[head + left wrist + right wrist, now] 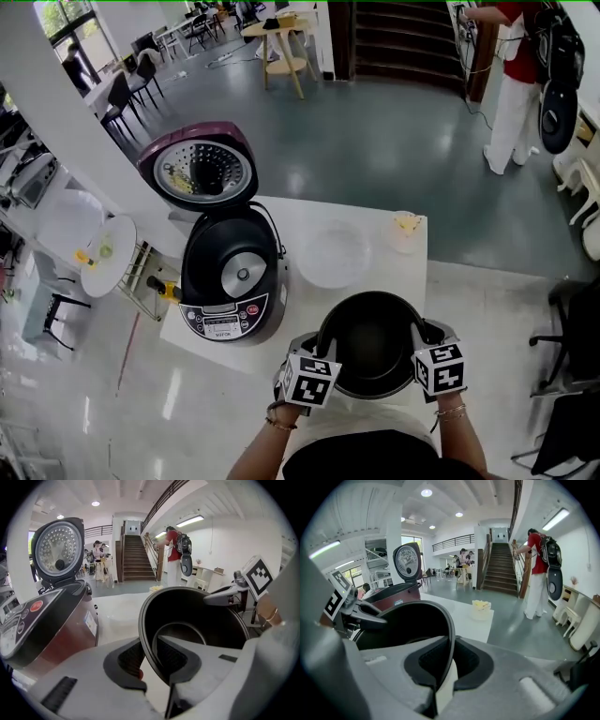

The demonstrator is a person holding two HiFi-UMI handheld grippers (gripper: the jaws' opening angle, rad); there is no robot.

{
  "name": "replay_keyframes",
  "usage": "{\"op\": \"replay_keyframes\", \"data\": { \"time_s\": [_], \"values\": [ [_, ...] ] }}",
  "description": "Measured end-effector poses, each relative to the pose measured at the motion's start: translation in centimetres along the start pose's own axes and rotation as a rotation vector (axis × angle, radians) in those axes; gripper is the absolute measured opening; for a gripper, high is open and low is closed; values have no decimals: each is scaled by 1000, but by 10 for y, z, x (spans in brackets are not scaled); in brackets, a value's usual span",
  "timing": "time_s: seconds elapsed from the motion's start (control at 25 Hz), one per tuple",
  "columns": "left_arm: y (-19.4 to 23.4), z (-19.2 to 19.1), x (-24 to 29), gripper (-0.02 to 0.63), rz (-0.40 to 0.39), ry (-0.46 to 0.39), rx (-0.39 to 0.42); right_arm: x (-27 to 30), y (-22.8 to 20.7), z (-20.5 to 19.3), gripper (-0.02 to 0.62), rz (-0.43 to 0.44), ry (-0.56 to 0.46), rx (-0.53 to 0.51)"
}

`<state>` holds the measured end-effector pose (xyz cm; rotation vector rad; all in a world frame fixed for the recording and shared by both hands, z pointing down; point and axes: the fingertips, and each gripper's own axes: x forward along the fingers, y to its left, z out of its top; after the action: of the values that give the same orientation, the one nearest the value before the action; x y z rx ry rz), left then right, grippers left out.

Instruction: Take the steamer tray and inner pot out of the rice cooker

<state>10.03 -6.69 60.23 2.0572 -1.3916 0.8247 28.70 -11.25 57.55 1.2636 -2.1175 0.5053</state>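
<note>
Left claw (150, 660) and right claw (446, 663) clench pot (370, 347) rim, opposite sides.
Pot over table's (375, 220) near edge, right of cooker (230, 277); set-down probably lies straight below.

Ahead of you stands a white table (375, 211) on a pale glossy floor (75, 394). Beyond its far edge lies a polished grey-green floor (394, 141) that reflects the light. A dark staircase (403, 42) rises at the far end, next to a white wall (225, 545). Left of the stairs you have a round wooden table (281, 42), then dark chairs (127, 89) near the windows (66, 23). A white column (393, 541) stands to your left. Overhead are round recessed lamps (425, 492) and a strip light (190, 521). A railed upper gallery (452, 541) crosses the far side.
</note>
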Motion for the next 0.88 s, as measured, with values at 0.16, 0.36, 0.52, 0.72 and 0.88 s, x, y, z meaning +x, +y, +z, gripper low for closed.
{"op": "replay_keyframes", "data": {
  "time_s": [0.16, 0.36, 0.52, 0.72, 0.88],
  "values": [
    [7, -16, 10, 83, 8, 38, -11, 16, 7, -11, 25, 24, 27, -1],
    [12, -14, 15, 83, -9, 30, -21, 26, 7, -16, 25, 39, 43, 22],
    [18, -11, 17, 83, -11, 25, -22, 34, 8, -14, 25, 46, 50, 33],
    [24, -5, 20, 83, -13, 18, -15, 41, 9, -12, 25, 49, 45, 46],
    [28, -1, 26, 83, 1, 1, -17, 48, 6, -9, 25, 45, 35, 46]
  ]
}}
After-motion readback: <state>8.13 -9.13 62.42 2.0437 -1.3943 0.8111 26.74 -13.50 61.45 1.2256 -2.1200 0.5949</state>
